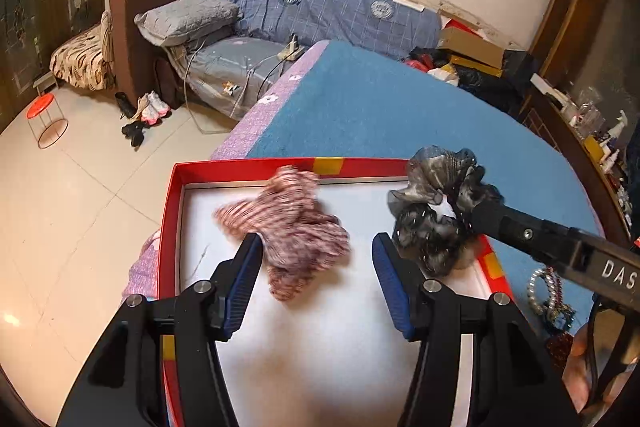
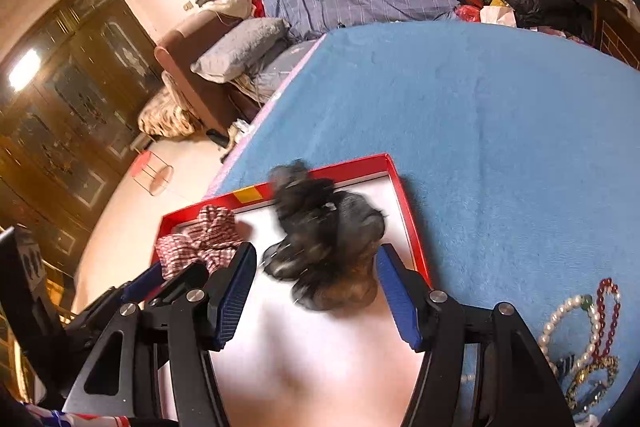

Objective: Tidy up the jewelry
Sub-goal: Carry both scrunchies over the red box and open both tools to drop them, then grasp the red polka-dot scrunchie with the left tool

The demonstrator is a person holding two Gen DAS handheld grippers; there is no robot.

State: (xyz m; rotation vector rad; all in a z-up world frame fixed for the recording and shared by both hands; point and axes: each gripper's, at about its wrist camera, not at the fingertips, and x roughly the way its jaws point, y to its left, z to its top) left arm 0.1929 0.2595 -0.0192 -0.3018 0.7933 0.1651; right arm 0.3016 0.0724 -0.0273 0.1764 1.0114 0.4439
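Observation:
A shallow red box [image 1: 248, 169] with a white floor lies on the blue blanket. My left gripper [image 1: 316, 241] is open above it. A pink striped scrunchie [image 1: 288, 227], blurred, sits loose between the fingers and brushes the left fingertip. In the right wrist view my right gripper [image 2: 316, 247] is also open over the box [image 2: 408, 219]. A dark sheer scrunchie [image 2: 328, 235], blurred, lies between its fingers with neither pad pressing on it. The same dark scrunchie [image 1: 436, 207] shows at the right gripper's tip in the left wrist view.
Pearl and red bead bracelets [image 2: 576, 327] lie in a heap on the blue blanket [image 2: 480, 107] right of the box. The bed's edge drops to a tiled floor [image 1: 60, 207] on the left. A sofa [image 1: 224, 67] and a red stool [image 1: 42, 107] stand beyond.

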